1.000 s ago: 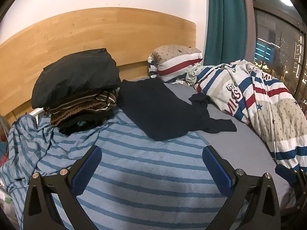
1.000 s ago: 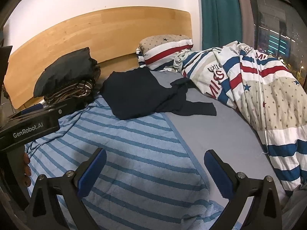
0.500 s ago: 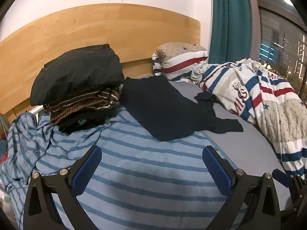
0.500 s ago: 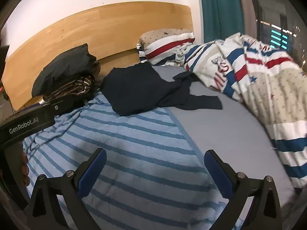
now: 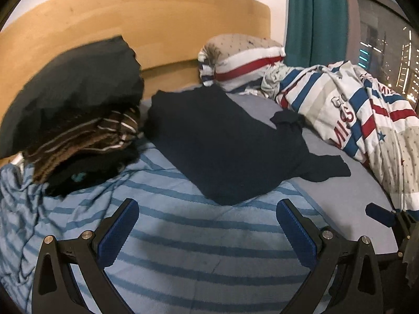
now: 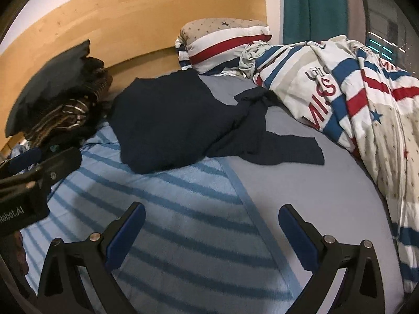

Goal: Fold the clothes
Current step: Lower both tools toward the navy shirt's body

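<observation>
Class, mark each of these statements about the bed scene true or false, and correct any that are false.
1. Both tongs, left tongs and right tongs, are open and hold nothing. True.
2. The dark navy garment is neatly folded on the pile. False: it lies spread out and rumpled on the bed.
3. A stack of folded dark and brown striped clothes sits by the wooden headboard. True.
4. The light blue striped blanket hangs from the teal curtain. False: it lies on the bed under the tongs.
</observation>
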